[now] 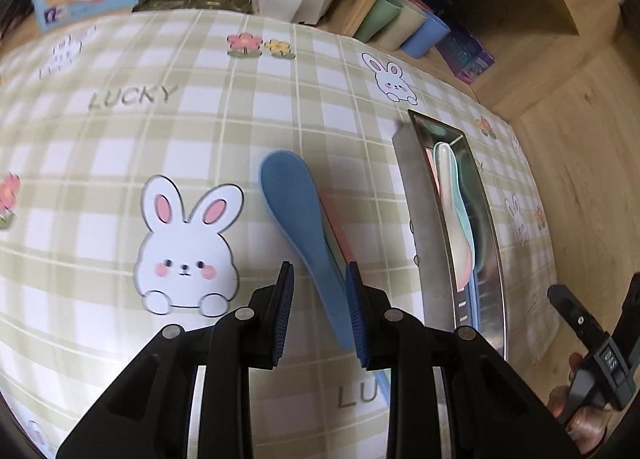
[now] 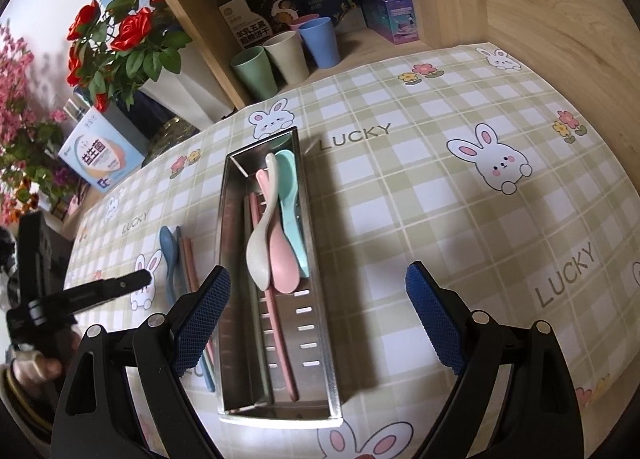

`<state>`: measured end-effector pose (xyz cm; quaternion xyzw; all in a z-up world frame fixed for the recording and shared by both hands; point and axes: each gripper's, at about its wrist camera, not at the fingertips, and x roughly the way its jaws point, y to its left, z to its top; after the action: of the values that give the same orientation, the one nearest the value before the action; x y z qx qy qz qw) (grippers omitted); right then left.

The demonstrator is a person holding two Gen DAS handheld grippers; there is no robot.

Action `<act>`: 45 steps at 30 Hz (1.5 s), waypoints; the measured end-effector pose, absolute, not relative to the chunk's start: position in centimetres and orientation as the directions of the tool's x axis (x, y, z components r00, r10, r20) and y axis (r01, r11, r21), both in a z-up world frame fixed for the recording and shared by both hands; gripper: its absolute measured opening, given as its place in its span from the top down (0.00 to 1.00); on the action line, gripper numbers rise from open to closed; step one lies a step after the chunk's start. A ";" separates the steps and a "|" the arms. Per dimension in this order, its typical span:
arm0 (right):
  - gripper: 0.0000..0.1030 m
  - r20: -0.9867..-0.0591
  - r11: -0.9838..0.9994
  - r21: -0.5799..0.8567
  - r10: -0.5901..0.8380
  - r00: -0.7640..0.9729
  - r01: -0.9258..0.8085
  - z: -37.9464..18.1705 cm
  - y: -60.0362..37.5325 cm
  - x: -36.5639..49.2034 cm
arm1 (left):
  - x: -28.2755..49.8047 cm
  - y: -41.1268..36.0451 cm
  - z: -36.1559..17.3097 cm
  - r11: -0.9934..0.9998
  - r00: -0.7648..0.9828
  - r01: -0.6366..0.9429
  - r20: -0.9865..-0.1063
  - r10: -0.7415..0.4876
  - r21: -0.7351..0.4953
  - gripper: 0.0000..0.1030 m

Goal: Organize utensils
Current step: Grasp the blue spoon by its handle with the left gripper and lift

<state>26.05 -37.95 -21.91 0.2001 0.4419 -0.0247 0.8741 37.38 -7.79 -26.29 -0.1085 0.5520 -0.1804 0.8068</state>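
**Blue spoon next for the tray**

While three spoons point(image 2: 276, 227) already lie in the steel tray point(image 2: 320, 299), a blue spoon point(image 1: 298, 227) and some chopsticks point(image 2: 189, 259) are left on the tabletop point(image 2: 460, 219) just to the tray's left. The tray lies lengthwise, its short end nearest the person, which probably lets long utensils slide in along its length. Inside, the white, pink and mint spoons overlap with bowls toward the near half, and a pink chopstick point(image 2: 280, 339) runs along the slotted floor.

The left claw point(image 1: 318, 307) hovers over the blue spoon's handle, partly open with nothing in its grip; the handle passes under the right-hand pad, so the jaws are not yet squarely astride it. Pink and pale chopsticks lie tight against the spoon's right edge, likely grouped there for pick-up, and they could get nipped along with the handle.

The right claw point(image 2: 316, 319) hangs above the tray's near end, jaws wide and empty, seemingly ready to steady the tray.

Around the work stand cups point(image 2: 288, 55) and boxes point(image 2: 392, 17) in a wooden shelf at the far edge, red flowers point(image 2: 116, 31) and a carton point(image 2: 100, 163) at the far left. None of these crowds the spoon. The tray's tall left wall point(image 1: 424, 227) stands between spoon and compartment, so the spoon would have to be lifted over it.
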 end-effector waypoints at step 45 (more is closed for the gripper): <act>0.52 -0.835 0.963 0.267 0.220 0.504 0.023 -22.6 -29.5 27.3 | 30.8 1.1 -27.4 0.971 0.415 0.109 -0.878 -0.239 -0.213 0.88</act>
<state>27.34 -29.50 -22.59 0.1227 0.4947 0.0574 0.8584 30.81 1.11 -27.44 -0.0613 0.5309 -0.1037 0.8388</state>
